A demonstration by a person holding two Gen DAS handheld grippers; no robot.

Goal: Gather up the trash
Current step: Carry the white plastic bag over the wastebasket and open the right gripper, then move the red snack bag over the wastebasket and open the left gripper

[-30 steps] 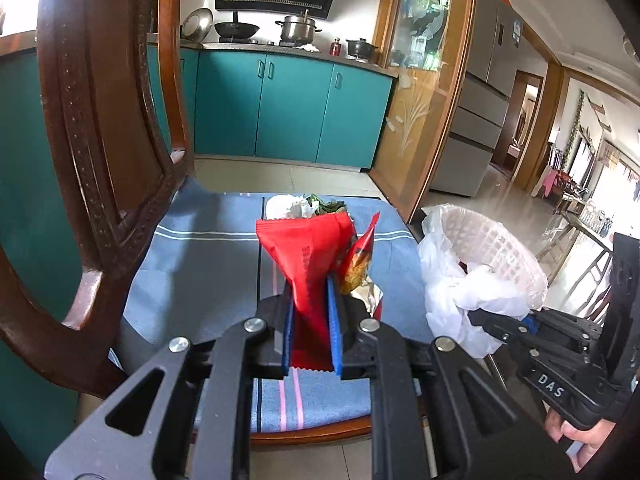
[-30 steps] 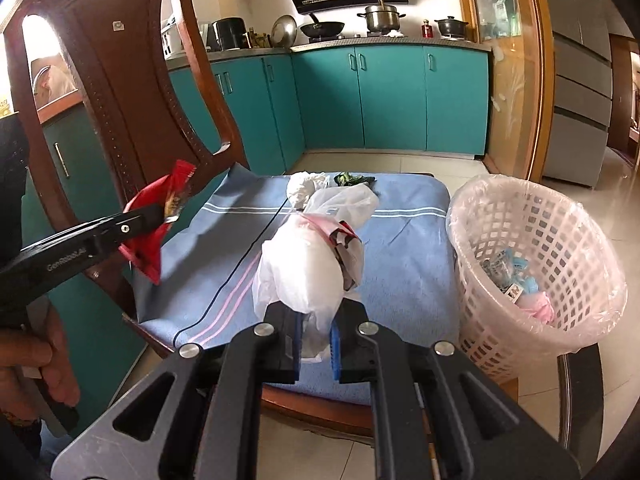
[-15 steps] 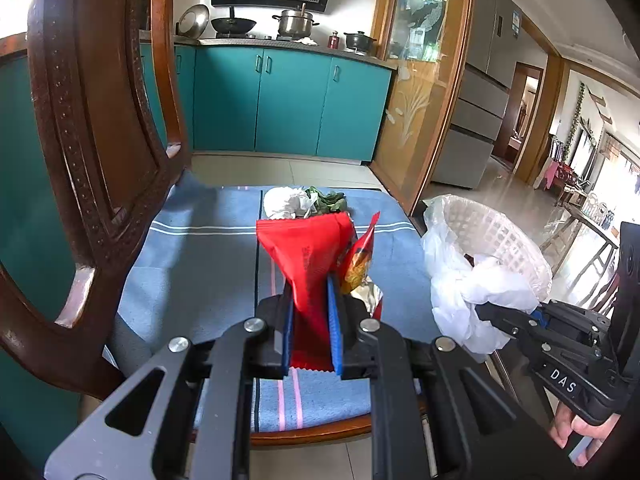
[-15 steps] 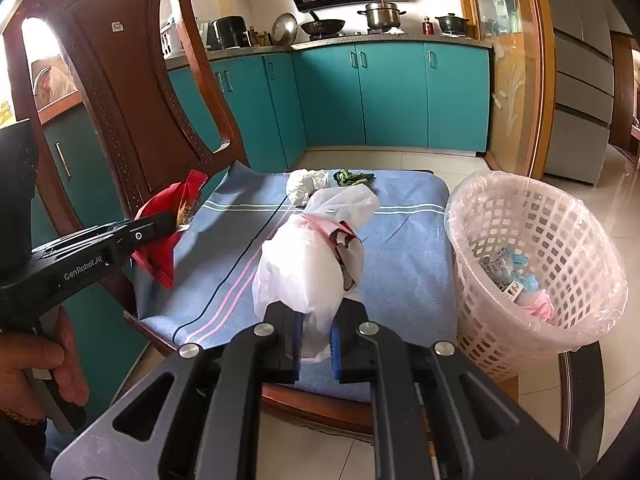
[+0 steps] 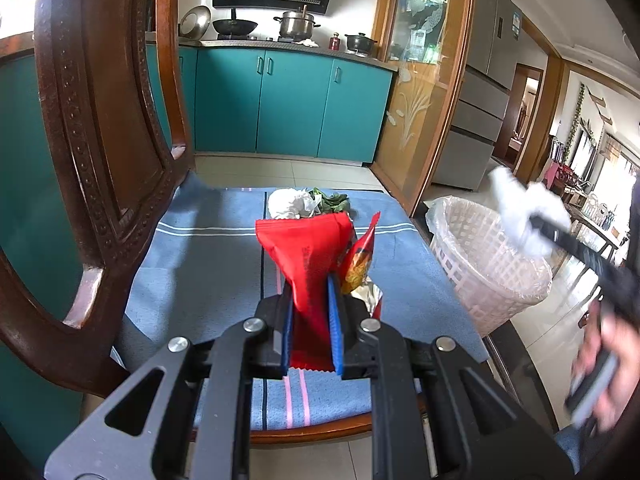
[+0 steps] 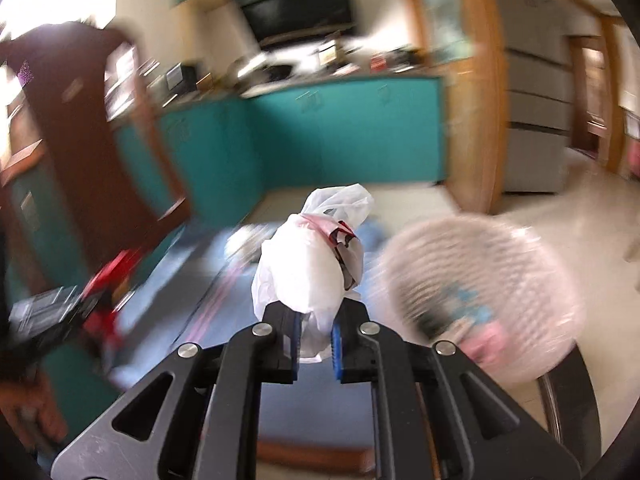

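The wooden chair (image 5: 100,184) carried a blue striped cloth (image 5: 208,264) on its seat. The lined white basket (image 5: 484,264) stood just beside the seat. The left gripper (image 5: 310,320) was pinching a red wrapper (image 5: 312,256) upright above the cloth. The right gripper (image 6: 314,332) was clamped on a white plastic bag (image 6: 308,264), held left of the basket. A crumpled tissue (image 5: 290,204) and green scraps (image 5: 332,202) lay at the cloth's far edge.
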